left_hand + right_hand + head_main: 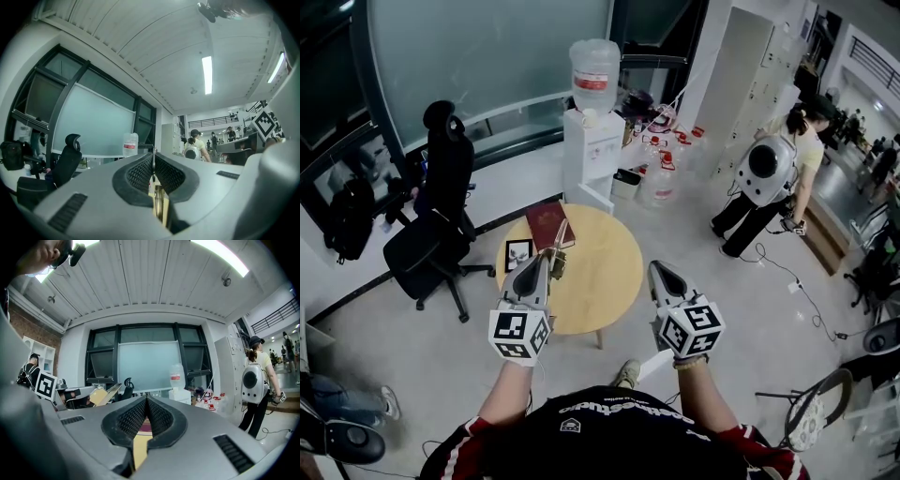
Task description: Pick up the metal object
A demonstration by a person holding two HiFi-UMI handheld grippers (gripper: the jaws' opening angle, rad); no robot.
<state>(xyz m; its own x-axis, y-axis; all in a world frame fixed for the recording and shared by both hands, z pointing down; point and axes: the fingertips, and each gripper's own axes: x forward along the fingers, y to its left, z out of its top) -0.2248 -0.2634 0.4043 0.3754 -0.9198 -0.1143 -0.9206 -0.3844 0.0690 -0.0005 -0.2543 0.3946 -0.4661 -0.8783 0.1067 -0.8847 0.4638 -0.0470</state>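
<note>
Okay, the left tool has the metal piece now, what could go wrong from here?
1. The left tool is shut on only a thin part of the metal object, so the object might twist or slip out.
2. In the head view it seems to hang over the table near the book and the card, so a drop could hit them.
</note>
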